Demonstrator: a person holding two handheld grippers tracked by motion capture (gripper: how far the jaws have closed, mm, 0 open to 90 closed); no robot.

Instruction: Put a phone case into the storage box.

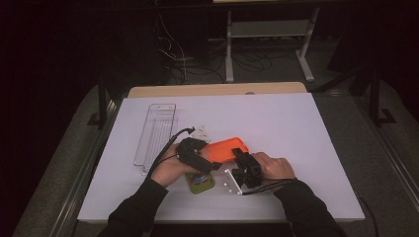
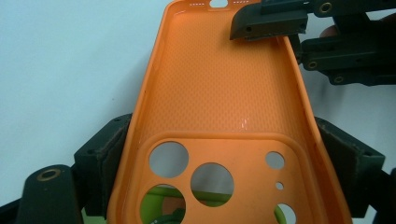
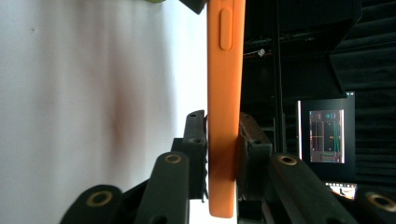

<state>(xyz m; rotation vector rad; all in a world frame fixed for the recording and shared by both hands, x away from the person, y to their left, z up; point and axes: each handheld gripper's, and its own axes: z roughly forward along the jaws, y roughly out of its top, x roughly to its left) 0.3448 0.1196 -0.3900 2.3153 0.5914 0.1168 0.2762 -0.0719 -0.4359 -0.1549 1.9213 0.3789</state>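
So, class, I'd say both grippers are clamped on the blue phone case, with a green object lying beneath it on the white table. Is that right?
Not quite: the phone case is orange, not blue, as the left gripper view shows plainly. The rest holds: the left gripper grips its camera end across the width, the right gripper pinches its edge, and the green object lies beneath it on the white table.

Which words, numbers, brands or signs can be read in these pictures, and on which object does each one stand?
None can be read.
Orange phone case: no word, brand or number on it.
Green object under the case: a small coloured patch, too small to read.
Monitor in the right gripper view: coloured panels, too blurred to read.
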